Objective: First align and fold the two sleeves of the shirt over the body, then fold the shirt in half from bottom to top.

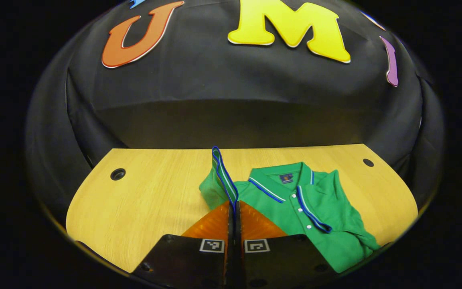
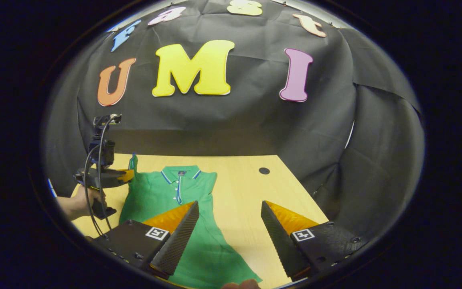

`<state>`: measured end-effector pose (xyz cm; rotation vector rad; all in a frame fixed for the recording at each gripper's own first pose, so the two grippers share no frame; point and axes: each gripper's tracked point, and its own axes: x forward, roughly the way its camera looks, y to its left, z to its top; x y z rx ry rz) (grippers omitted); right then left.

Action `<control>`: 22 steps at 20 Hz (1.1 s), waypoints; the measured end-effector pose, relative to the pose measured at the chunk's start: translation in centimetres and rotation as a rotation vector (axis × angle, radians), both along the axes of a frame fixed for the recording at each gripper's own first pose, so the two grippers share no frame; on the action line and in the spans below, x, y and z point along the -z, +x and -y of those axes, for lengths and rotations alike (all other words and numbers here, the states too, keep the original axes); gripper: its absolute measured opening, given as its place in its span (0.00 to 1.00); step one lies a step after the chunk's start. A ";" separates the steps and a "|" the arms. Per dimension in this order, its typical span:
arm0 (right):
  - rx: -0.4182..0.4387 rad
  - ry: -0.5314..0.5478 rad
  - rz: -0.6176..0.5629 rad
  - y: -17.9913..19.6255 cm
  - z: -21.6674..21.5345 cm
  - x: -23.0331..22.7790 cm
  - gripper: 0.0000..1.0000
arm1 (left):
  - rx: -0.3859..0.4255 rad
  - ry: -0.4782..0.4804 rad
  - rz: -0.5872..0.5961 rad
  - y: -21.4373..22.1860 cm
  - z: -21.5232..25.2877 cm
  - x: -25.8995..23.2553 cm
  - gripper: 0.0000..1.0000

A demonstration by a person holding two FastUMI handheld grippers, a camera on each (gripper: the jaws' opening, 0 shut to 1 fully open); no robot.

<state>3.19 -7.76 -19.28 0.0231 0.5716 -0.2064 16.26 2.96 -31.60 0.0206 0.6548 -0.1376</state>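
Closest to the lens in the left gripper view, the left tongs (image 1: pixel 233 208) are pinched together on the striped cuff of the shirt's sleeve (image 1: pixel 223 176), and the cuff stands up above the fingertips as a narrow loop. From the right gripper view the same tongs (image 2: pixel 128 174) show farther off at the left, lifted over the bench with the sleeve hanging from them and a hand (image 2: pixel 79 202) on the grip below. The right tongs (image 2: pixel 229 224) are spread wide apart with nothing between them, poised low over the bench (image 2: pixel 247 188) just beside the shirt's lower right edge. The green shirt (image 2: pixel 183 208) lies face up on the wood, collar toward the booth's wall and hem toward the person, so its long axis runs straight away from both cameras. The relation that matters now, as I judge it, is that the shirt's body lies toward the right of the held sleeve: the left tongs are the nearer pair and would carry the cuff across that long axis onto the chest. The other sleeve (image 1: pixel 351 208) looks already gathered against the body, though the folds there are hard to read.
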 end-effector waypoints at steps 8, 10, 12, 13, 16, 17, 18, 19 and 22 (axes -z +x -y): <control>0.079 -0.013 0.006 -2.3 4.4 -0.7 0.94 | 0.043 -0.024 -0.036 0.5 7.8 1.8 0.08; 0.095 -0.015 -0.009 -2.9 5.3 -0.3 0.95 | 0.057 -0.034 -0.036 0.5 9.5 1.9 0.12; 0.101 -0.009 -0.015 -3.2 5.7 -0.3 0.95 | 0.058 -0.034 -0.025 0.0 10.0 1.4 0.38; 0.098 -0.006 -0.012 -3.1 5.7 -0.3 0.95 | 0.043 -0.031 -0.006 0.0 9.8 0.7 0.59; 0.053 0.012 0.027 -2.0 4.4 -0.8 0.98 | 0.010 -0.030 0.078 -0.9 8.8 -2.5 1.00; 0.026 0.020 0.047 -1.6 3.7 -1.1 0.98 | 0.004 -0.029 0.107 -1.3 8.3 -3.6 1.00; 0.002 0.021 0.056 -1.3 3.3 -1.1 0.98 | -0.004 -0.027 0.134 -1.7 7.7 -5.0 1.00; -0.024 0.024 0.064 -1.0 2.7 -1.1 0.98 | -0.016 -0.026 0.159 -2.4 7.1 -6.3 1.00; -0.079 0.038 0.080 -0.2 0.9 -1.7 0.97 | -0.038 -0.028 0.220 -4.6 5.6 -10.4 1.00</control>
